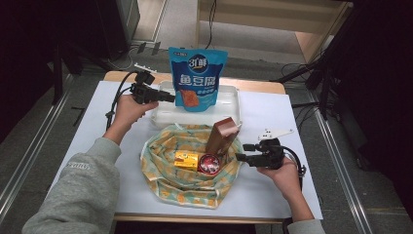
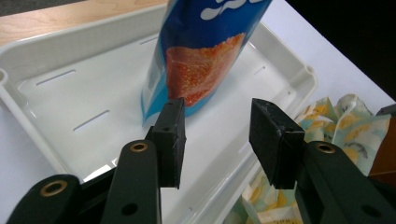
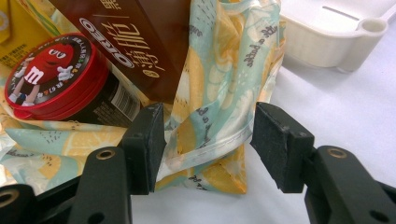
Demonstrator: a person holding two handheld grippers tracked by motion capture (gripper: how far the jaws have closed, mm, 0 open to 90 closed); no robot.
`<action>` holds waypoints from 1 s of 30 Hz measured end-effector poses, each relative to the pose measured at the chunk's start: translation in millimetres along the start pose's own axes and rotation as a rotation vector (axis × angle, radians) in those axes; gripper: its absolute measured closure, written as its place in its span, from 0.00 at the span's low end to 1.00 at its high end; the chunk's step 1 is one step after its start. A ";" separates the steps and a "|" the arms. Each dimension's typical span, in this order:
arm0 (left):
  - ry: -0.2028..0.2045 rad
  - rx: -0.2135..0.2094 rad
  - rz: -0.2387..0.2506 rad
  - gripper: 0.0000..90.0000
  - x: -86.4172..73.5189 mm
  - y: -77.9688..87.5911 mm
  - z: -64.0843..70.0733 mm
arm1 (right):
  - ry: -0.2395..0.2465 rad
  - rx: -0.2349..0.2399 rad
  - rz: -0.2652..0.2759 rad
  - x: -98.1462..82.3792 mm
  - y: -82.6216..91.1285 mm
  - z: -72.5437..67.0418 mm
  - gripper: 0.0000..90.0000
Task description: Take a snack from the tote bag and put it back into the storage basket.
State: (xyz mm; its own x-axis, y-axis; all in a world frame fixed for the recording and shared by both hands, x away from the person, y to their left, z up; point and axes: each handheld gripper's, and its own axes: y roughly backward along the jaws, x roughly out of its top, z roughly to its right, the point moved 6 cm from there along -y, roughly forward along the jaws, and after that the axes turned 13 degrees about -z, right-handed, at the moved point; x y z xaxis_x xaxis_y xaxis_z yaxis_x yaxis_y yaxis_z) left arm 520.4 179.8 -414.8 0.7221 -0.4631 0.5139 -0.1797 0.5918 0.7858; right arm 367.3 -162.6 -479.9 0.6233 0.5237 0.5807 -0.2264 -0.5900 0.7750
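A blue snack pouch stands upright in the white tray at the back of the table. My left gripper is open just short of the pouch's lower edge, with nothing between its pads. A yellow-and-teal cloth bag holds a brown Oreo box, a red M&M's tin and a yellow box. My right gripper is open at the bag's right rim; a fold of cloth lies between its jaws, unpinched.
The table has a white cover with bare room at its right and near left. The tray's right end wall stands just beyond the bag. Cables trail from both grippers. Dark floor and metal rails flank the table.
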 end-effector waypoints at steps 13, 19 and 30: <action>-0.028 -0.022 -0.013 0.53 -14.0 9.5 21.1 | 0.025 -0.015 0.005 1.9 5.7 -6.6 0.49; -0.035 -0.040 0.003 0.52 -24.1 14.7 30.4 | 0.037 -0.024 0.005 4.5 9.5 -10.8 0.50; -0.059 -0.025 -0.014 0.49 -48.8 17.4 44.9 | 0.033 -0.029 0.008 13.6 22.8 -22.0 0.71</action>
State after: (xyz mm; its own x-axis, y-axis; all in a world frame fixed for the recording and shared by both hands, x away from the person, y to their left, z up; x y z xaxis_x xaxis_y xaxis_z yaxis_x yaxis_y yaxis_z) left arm 452.1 183.0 -410.7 0.6837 -0.5091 0.5229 -0.1524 0.6011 0.7845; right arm 354.2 -155.5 -448.9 0.5961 0.5396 0.5945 -0.2529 -0.5766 0.7769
